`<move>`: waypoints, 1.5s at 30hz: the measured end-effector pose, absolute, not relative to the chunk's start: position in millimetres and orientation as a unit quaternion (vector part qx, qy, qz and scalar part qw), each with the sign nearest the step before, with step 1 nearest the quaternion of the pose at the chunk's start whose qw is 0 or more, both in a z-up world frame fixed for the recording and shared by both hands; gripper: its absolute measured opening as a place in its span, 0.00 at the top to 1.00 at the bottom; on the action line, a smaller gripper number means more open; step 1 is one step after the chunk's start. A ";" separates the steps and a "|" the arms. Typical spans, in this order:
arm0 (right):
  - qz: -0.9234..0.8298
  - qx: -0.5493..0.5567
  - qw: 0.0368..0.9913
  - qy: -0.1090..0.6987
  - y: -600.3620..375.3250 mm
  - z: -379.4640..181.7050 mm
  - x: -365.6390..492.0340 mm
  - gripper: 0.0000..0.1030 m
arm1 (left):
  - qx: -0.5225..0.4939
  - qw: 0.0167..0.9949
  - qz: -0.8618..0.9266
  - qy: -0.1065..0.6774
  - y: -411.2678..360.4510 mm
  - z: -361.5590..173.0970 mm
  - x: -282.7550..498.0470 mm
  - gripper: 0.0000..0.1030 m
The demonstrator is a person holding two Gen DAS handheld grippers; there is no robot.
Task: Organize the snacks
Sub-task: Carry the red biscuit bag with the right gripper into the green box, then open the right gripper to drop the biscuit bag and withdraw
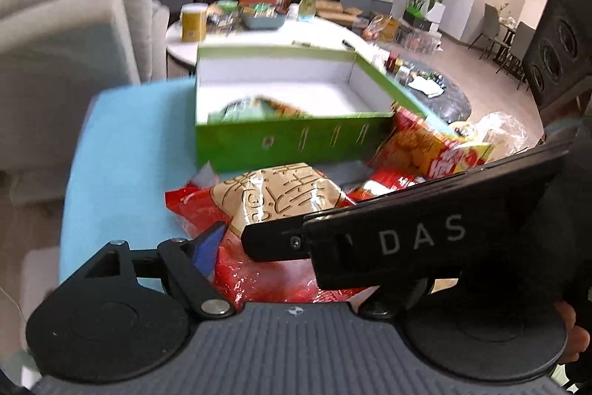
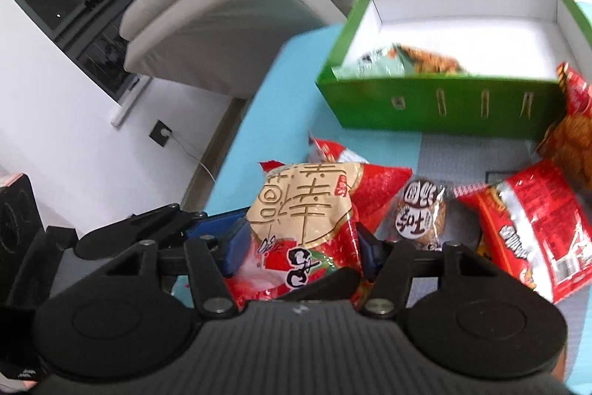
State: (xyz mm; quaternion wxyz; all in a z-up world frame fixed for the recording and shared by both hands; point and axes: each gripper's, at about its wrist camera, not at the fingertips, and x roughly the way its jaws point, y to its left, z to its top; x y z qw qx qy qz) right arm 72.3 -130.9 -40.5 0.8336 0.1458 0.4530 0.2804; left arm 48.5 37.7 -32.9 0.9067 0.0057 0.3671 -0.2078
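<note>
A red and cream snack bag (image 2: 307,221) is clamped between the blue pads of my right gripper (image 2: 303,247), just above the blue mat. The same bag (image 1: 273,206) fills the near middle of the left wrist view, where my right gripper's black body (image 1: 418,232) crosses over it. My left gripper (image 1: 266,247) sits at the bag's left side; only its left blue pad (image 1: 207,243) shows. A green box (image 2: 440,106) with a white inside stands ahead, open, with a greenish snack bag (image 2: 403,60) in its near corner. It also shows in the left wrist view (image 1: 296,143).
On the mat (image 2: 266,106) lie a small round brown snack pack (image 2: 421,213), a red bag (image 2: 532,232) and an orange-red bag (image 2: 573,136) by the box's right corner. A grey sofa (image 2: 229,13) stands left. A white table with a yellow can (image 1: 193,22) lies beyond.
</note>
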 end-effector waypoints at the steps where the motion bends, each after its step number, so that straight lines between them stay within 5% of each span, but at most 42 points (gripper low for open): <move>1: 0.281 0.147 0.837 0.446 -134.0 -36.2 70.8 0.41 | 0.010 0.909 -0.211 0.359 35.3 -27.5 47.5 0.25; 17: 0.255 0.154 0.886 0.357 -160.6 10.4 123.6 0.41 | 0.065 0.927 -0.235 0.284 -9.3 23.3 117.3 0.33; 33: 0.235 0.186 0.886 0.355 -171.8 -9.9 212.5 0.41 | 0.073 0.918 -0.244 0.304 -18.6 -3.3 215.4 0.39; 45: 0.198 0.194 0.905 0.324 -182.9 -17.2 223.3 0.42 | 0.052 0.922 -0.199 0.328 0.5 -22.0 237.7 0.34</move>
